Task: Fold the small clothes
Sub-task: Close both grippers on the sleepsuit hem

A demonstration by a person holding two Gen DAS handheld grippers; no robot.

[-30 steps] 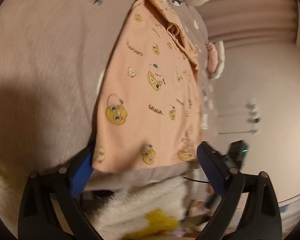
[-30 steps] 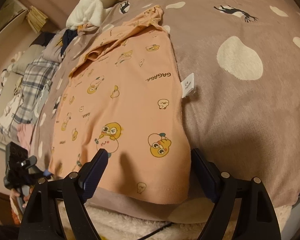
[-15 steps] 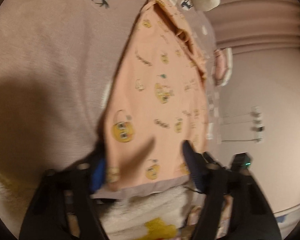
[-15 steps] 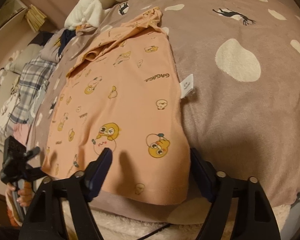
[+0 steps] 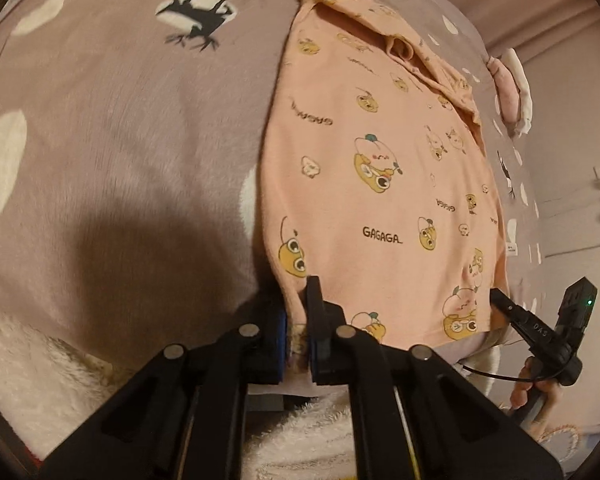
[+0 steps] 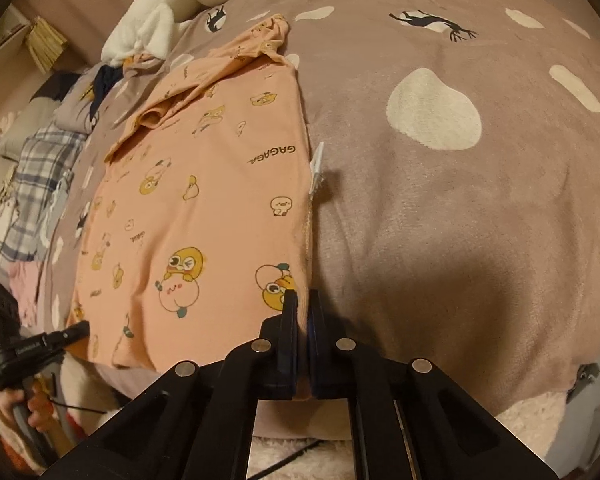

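Now the peach shirt (image 5: 380, 184) with cartoon ducks and the word GAGAGA lies spread flat on the mauve blanket (image 5: 120, 140), which is patterned with white blobs and black animal shapes. Its bottom hem is the edge nearest both tools, and its collar end points away toward the white plush toy (image 6: 172, 8) at the far side of the blanket.

The left gripper (image 5: 296, 320) is clenched on the hem corner at the shirt's left side, a pinch of peach fabric showing between its blue pads. The right gripper (image 6: 302, 320) is clenched on the opposite hem corner, just below a yellow duck print, with cloth caught between its jaws. A white care label (image 6: 317, 168) sticks out from the shirt's side seam, further along the same edge that the right gripper grips.

Beyond the shirt's far side from the right gripper lies a heap of plaid and pale clothes (image 6: 32, 184).
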